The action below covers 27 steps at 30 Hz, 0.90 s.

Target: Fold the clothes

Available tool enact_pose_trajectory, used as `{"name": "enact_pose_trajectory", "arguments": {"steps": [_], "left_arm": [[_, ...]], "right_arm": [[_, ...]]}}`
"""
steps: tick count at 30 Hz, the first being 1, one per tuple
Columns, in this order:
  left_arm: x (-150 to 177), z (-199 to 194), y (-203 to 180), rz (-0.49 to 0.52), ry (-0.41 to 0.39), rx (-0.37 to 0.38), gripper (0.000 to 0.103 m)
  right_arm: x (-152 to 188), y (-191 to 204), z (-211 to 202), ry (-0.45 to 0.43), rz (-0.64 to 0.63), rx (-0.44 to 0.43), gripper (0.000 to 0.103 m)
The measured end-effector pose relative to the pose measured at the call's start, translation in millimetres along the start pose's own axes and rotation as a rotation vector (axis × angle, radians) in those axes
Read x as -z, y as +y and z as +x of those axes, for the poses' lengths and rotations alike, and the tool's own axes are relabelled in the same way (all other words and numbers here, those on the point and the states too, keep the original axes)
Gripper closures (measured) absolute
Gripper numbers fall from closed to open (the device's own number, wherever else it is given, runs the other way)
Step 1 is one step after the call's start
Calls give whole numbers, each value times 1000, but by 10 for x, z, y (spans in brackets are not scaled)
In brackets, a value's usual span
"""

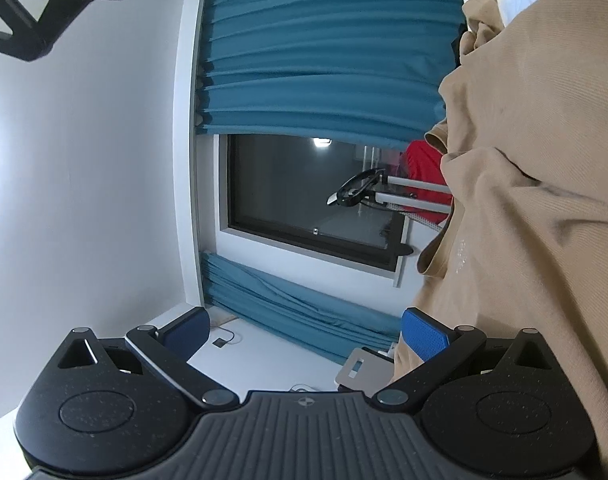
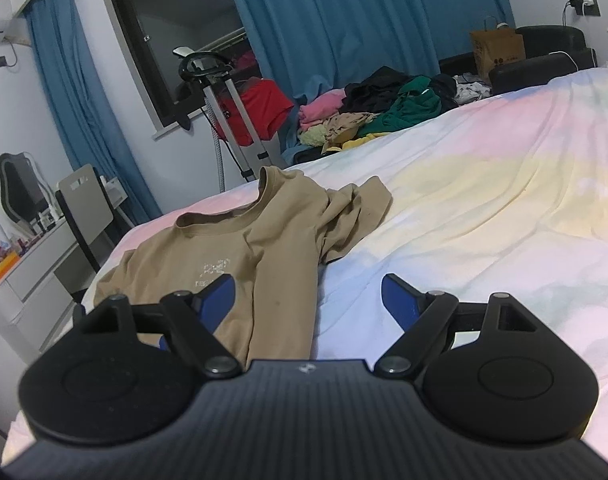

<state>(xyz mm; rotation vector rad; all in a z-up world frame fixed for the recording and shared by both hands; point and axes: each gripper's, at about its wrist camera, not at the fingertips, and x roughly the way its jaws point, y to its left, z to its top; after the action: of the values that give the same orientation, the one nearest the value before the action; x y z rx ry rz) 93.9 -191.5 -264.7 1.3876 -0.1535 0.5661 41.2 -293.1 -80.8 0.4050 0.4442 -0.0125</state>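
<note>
Left wrist cam: view is rolled sideways. My left gripper (image 1: 304, 332) has jaws spread wide, nothing between the blue pads (image 1: 425, 334). The tan T-shirt (image 1: 535, 200) fills the right side of the frame, bunched & creased; its edge touches the right-hand pad. Behind it: teal curtains (image 1: 331, 48), a dark window (image 1: 304, 192), white wall.

Right wrist cam: my right gripper (image 2: 307, 300) is also wide open & empty, hovering low over the bed (image 2: 483, 200) w/ its pastel sheet. The tan T-shirt lies rumpled on the bed's left part, collar up & away from me, one sleeve folded over. Its lower hem sits between the jaws, nearer the left finger (image 2: 218, 296). A pile of mixed clothes (image 2: 383, 108) sits at the far edge, well apart from the tee.
</note>
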Motion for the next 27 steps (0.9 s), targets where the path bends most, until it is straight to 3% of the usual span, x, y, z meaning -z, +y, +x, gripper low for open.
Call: {"name": "enact_pose_trajectory", "arguments": {"steps": [4,7,9,13,14,16,20,23,27], "left_arm": [[41,62,28,-37,-76,58,0],[56,279,130,-116,-15,188,0],[92,494,263,-211,66,324,0],[422,1187,512,-512,273,741,0],[550,1374,567,-596,308,836,0],[814,1715,684,-764,335,957,0],[1438,2404,959,-1121,319,987,0],[2004,3036,1129,-1442,381,956,0],[2329,3416,907,-1493,499,1006,1]], "right_arm": [[36,41,42,1,-19,3,21],[38,63,62,-8,-30,2,21],[43,89,62,-22,-38,0,21],[90,163,65,-56,-55,4,21],[102,183,72,-69,-61,12,21],[123,222,91,-98,-76,29,21],[168,297,196,-143,-112,56,21],[195,334,404,-128,-119,61,21],[256,338,770,-73,-116,69,21]]}}
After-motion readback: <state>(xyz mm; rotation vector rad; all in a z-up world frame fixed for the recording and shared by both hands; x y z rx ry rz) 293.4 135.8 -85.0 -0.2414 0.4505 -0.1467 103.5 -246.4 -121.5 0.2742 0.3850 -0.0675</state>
